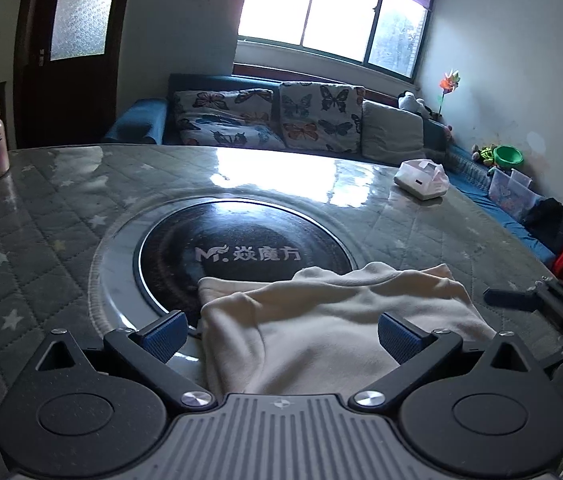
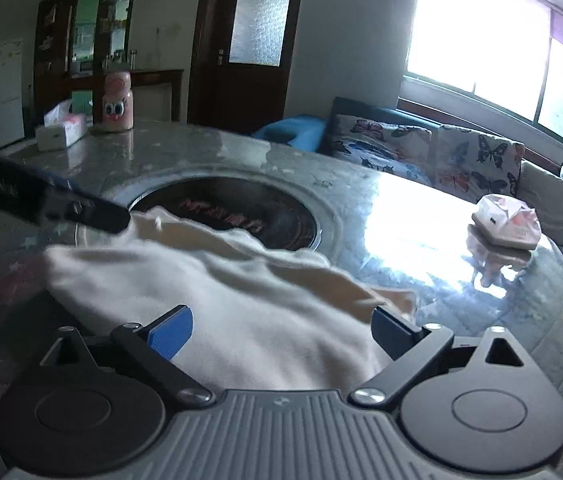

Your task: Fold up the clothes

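quilted bench (image 1: 41,216) w/ cream garment (image 1: 321,320) at 6 o'clock, half-folded; left gripper (image 1: 281,336) & right gripper (image 2: 281,330) both wide open, empty, prob. repositioning for next fold.

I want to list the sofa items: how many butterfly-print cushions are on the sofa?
2. One butterfly cushion is at the sofa's door end; the second butterfly cushion is beside it toward the plain grey cushion.
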{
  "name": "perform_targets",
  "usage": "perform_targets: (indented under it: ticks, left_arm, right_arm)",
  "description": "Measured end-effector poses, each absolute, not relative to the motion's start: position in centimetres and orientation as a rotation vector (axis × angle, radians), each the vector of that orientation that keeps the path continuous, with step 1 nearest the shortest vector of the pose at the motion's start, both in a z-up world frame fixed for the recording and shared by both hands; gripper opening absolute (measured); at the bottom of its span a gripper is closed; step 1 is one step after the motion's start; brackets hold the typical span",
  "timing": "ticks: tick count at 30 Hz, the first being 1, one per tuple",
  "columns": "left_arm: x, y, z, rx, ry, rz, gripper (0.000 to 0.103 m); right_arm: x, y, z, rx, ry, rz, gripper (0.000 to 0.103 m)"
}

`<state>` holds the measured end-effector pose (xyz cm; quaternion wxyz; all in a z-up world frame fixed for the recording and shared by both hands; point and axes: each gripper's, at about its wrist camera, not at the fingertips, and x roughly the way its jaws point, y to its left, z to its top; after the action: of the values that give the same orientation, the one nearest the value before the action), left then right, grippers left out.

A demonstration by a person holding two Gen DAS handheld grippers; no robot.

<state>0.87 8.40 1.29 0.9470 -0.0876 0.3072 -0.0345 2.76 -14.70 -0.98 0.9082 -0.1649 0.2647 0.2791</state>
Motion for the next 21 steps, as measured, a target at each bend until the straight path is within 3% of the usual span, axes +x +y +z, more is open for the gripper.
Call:
perform_targets:
  ticks: [9,21]
  left_arm:
    - [0.0,9.2,0.8,-0.202,0.657,-0.003,0.103]
    - [-0.2,9.4,0.3,-0.176,0.716,0.042,0.103]
  right_arm:
    - [0.7,-13.4,-0.7,-0.411,0.440,0.575,0.103]
    - [-0.2,-11.9,-0.8,-0.446,0.459,0.626,0.103]
